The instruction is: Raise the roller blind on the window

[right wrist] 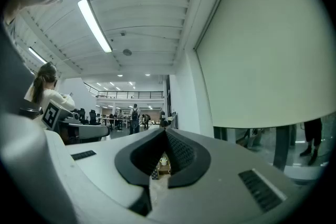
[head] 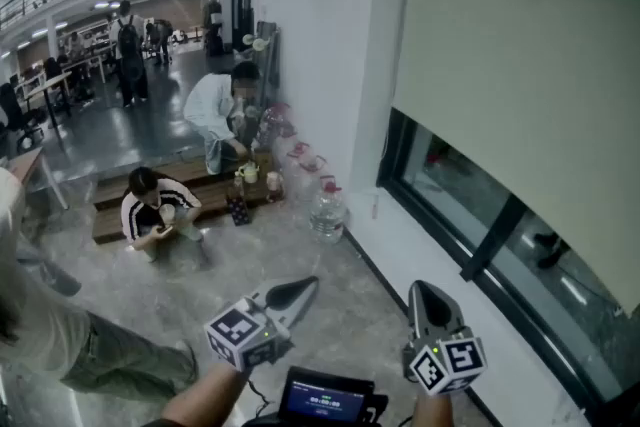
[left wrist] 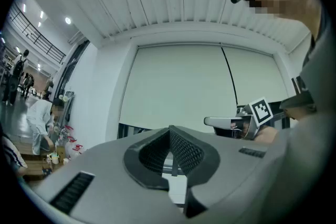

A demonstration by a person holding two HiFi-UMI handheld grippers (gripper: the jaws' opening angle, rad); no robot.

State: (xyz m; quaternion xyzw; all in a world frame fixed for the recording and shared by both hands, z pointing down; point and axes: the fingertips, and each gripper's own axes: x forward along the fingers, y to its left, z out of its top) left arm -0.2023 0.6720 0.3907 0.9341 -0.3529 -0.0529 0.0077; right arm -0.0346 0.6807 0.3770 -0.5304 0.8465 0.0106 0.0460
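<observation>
Across the upper part of the window (head: 450,177), the pale roller blind (head: 520,65) hangs drawn down, its lower edge leaving only a band of dark glass bare along the window's bottom. Left of the window frame stands a white wall (head: 310,25), and the grey floor (head: 330,315) runs from its foot into an open hall. At the foot of that wall a person in white (head: 218,113) crouches, and another person (head: 155,210) sits against a low wooden bench (head: 108,207). A clear water bottle (head: 327,212) stands on the floor by the wall's base. Low in the head view both grippers are held level, well below the blind's lower edge and apart from it, touching neither blind nor window. The left gripper (head: 298,292) has its fingers pressed fully together with nothing between them; in its own view the left gripper (left wrist: 170,136) faces the blind (left wrist: 178,86) beyond its tips. The right gripper (head: 425,300) is drawn in narrow, tips meeting with a thin slit behind them and nothing caught there; from the right gripper (right wrist: 164,136) the blind (right wrist: 268,44) lies off to the right of the fingers. A small lit screen (head: 322,400) sits between the two hands.
</observation>
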